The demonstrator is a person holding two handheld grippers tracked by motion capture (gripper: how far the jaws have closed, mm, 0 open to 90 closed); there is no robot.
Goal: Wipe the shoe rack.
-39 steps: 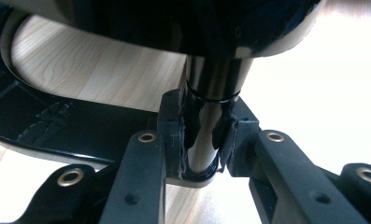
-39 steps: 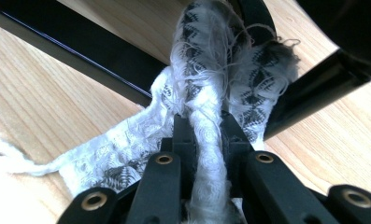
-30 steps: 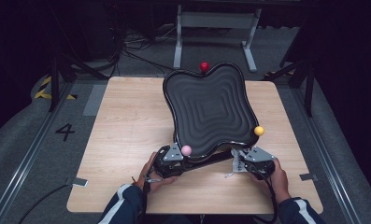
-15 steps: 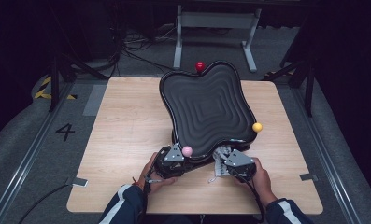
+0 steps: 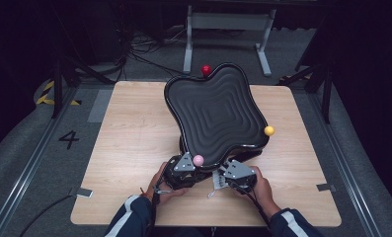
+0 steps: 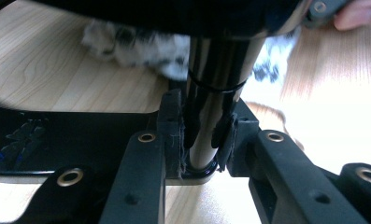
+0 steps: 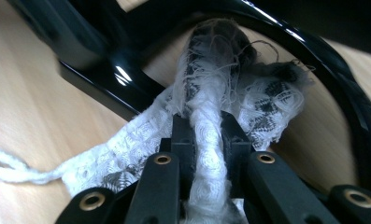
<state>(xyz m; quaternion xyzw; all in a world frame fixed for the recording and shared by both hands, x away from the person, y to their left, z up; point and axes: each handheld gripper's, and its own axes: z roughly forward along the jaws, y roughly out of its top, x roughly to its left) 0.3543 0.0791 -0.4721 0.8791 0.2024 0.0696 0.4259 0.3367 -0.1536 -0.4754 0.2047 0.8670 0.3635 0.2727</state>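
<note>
Right hand-held gripper (image 7: 206,140) pinches white cloth (image 7: 206,154) under tray (image 7: 103,65)

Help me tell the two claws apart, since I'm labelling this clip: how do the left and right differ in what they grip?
The left claw is shut on the glossy black post under the black tray; the right claw is shut on a white lace cloth.
The left's hold is a hard, upright rod; the right's is soft, bunched fabric with a frayed edge.
Both sit at the tray's near edge on the wooden table.

Black ridged tray (image 5: 215,111), white lacy cloth (image 7: 206,126)
</note>
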